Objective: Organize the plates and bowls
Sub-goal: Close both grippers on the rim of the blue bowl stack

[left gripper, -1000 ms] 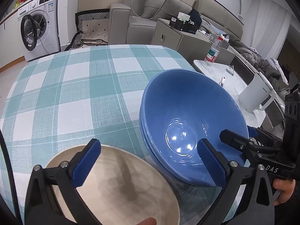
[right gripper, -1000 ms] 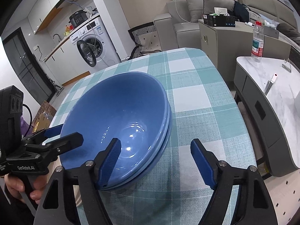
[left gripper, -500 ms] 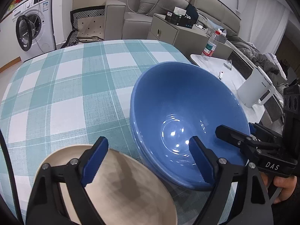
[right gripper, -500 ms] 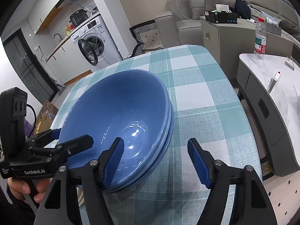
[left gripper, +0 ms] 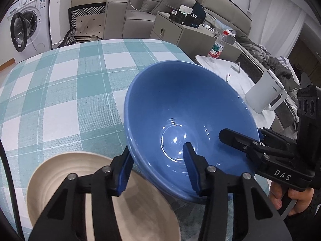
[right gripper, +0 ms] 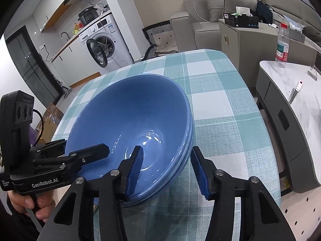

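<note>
Left gripper (left gripper: 158,164): we have just been closing it astride the blue bowls' (left gripper: 186,108) near rim, beside the beige plate (left gripper: 60,172); contact unclear.
Right gripper (right gripper: 166,168): likewise closing over the opposite rim, steadying a two-handed lift.

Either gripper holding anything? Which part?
Not clearly: left gripper and right gripper straddle opposite rims of the blue bowl stack, jaws just closing; pad contact cannot be told.

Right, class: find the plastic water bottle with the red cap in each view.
Left wrist view: water bottle, upper right, beyond the blue bowls.
Right wrist view: water bottle, far right, on the white side table.
Shared landmark: washing machine.
</note>
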### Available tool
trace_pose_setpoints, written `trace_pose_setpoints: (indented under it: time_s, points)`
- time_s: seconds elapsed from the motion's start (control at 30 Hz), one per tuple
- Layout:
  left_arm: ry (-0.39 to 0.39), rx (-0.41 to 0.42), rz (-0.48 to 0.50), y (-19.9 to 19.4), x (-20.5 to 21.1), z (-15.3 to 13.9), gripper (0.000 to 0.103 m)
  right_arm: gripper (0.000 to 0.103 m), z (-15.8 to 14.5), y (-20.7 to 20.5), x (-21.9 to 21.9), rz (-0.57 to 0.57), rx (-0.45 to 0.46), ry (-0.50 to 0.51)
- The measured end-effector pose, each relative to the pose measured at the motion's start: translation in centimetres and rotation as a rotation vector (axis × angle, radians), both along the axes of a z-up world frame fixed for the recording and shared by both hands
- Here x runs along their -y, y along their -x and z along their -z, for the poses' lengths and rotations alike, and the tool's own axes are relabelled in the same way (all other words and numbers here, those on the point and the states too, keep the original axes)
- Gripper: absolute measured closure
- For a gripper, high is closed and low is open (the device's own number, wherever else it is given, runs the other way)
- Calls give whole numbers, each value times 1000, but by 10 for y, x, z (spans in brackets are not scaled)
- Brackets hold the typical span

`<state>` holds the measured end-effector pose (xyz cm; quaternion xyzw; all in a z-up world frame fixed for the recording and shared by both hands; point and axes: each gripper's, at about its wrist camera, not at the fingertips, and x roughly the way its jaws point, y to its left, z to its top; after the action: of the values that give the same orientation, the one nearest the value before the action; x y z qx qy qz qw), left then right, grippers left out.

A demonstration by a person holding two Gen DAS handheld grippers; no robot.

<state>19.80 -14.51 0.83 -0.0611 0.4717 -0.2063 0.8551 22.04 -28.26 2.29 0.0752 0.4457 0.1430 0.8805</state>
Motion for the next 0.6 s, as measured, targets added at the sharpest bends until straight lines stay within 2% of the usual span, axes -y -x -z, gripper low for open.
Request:
trace_pose_setpoints:
  time_s: [0.27, 0.6]
  points:
    - [-5, 1, 2, -1, -1, 0, 57, 52, -1, 0, -4, -11, 4, 13]
    - [-51, 21, 10, 3, 5, -2, 57, 52, -2, 2, -4, -12, 6, 33]
